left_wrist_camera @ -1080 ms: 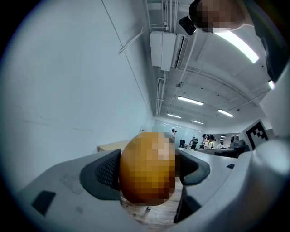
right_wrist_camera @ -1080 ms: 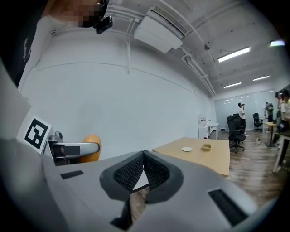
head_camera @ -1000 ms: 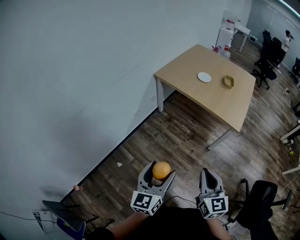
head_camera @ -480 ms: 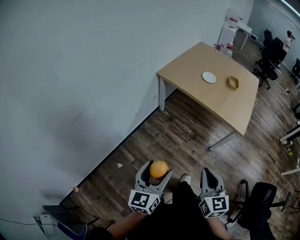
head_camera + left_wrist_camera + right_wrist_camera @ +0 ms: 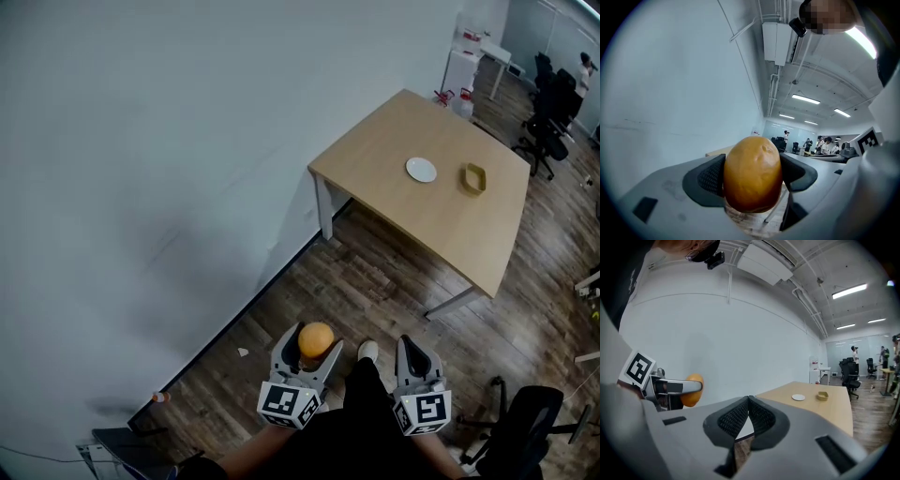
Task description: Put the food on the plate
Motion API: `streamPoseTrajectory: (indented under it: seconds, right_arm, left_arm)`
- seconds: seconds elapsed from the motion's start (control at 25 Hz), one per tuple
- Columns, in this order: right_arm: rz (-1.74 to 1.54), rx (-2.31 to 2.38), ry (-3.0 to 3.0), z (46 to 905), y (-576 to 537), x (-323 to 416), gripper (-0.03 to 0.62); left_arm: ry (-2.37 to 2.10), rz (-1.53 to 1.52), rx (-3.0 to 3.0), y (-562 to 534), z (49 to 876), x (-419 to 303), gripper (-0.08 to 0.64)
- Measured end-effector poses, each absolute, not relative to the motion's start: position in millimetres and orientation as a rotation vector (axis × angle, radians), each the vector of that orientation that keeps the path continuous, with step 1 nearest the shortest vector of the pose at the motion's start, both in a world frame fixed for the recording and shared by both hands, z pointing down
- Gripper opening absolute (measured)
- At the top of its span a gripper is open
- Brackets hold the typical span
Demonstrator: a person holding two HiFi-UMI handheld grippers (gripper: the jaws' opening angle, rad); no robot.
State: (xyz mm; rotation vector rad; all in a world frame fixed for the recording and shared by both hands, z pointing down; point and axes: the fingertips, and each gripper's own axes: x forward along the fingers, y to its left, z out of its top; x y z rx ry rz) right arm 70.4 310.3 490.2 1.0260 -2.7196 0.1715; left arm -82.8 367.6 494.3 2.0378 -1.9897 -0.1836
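Floor (image 5: pixel 375 281) lies open between left hand-held gripper (image 5: pixel 314 349), clamping food (image 5: pixel 317 336), and table (image 5: pixel 394 159).

Office: wooden table (image 5: pixel 394 155), swivel chairs (image 5: pixel 521 424), ceiling strip lights (image 5: pixel 806 99), plank floor (image 5: pixel 375 274)

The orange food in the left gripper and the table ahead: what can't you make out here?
Orange food: sides covered by the fingers in the left gripper view; its kind is unclear.
Yellow dish on the table: too small in the head view to see inside.
Black chair: cut off at the head view's bottom edge.
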Motion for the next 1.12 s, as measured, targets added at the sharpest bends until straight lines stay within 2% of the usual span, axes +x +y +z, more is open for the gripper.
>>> streamPoseTrajectory:
  seconds: [0.56,1.12]
  right_arm:
    - [0.242,1.058,-2.760,475.1,139.9,92.7,0.060]
    - [0.336,1.142,-2.737,494.1,64.2,132.8,0.059]
  left_arm:
    - [-2.013,-0.046,2.007,209.8,501.0,-71.6,0.353]
    - [-1.977,-0.051,2.098,117.6,481.5,-35.3,0.353]
